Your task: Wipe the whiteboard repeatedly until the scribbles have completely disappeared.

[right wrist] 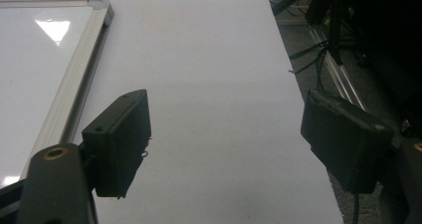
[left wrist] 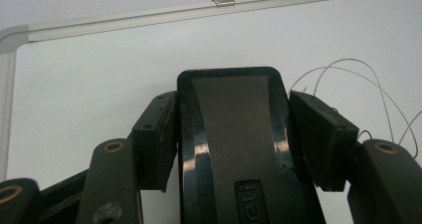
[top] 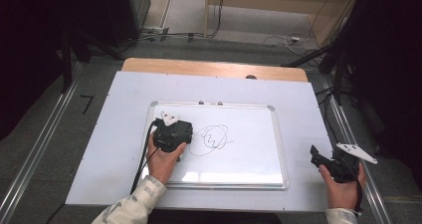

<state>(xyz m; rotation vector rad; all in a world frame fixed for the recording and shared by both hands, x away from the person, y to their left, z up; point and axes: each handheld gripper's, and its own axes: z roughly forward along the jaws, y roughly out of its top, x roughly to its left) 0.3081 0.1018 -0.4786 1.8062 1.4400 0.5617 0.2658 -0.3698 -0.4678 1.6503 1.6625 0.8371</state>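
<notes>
left gripper (left wrist: 234,134) clamps the black eraser (left wrist: 234,144) on the whiteboard (top: 259,134); tilting it could leave the scribble (top: 211,139) half-wiped.

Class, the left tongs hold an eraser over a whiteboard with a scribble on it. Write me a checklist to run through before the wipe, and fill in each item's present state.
1. Eraser gripped: both pads of the left tongs press its sides. Ok.
2. Eraser on the whiteboard, left of the scribble: ok.
3. Eraser face flat on the board: hidden under the tongs. Cannot tell.
4. Path to the scribble free: bare board between them. Ok.
5. Right tongs clear of the board: open, over the white mat beside the frame. Ok.
6. Board held steady: nothing presses on it. Not ok.
</notes>
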